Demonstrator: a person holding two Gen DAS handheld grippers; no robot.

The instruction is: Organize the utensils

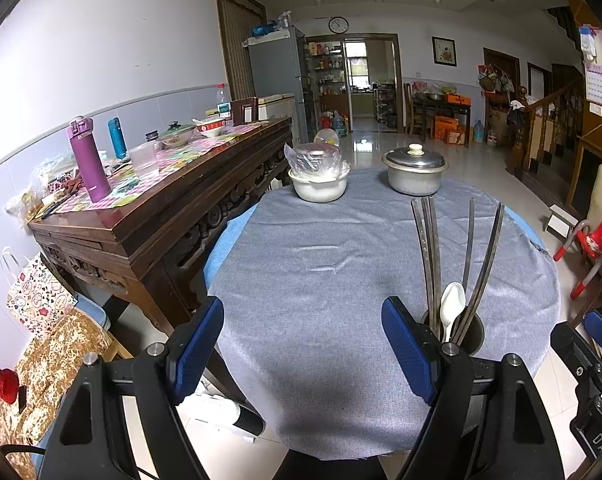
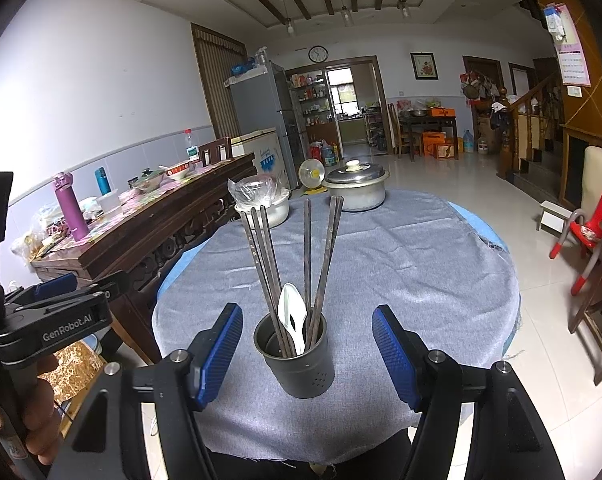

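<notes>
A dark metal utensil cup (image 2: 297,364) stands near the front edge of the round table, on its grey cloth (image 2: 401,264). It holds several dark chopsticks (image 2: 261,248) and a white spoon (image 2: 293,316). My right gripper (image 2: 307,352) is open and empty, its blue pads (image 2: 221,352) on either side of the cup, a little in front of it. In the left wrist view my left gripper (image 1: 303,348) is open and empty over bare cloth, with the cup (image 1: 475,332) just right of its right pad, and the chopsticks (image 1: 429,256) and spoon (image 1: 451,306) standing in it.
A lidded metal pot (image 1: 415,174) and a white bowl with a plastic bag in it (image 1: 319,180) stand at the table's far edge. A dark wooden sideboard (image 1: 173,200) with bottles and dishes runs along the left. Red chairs (image 2: 589,240) stand to the right.
</notes>
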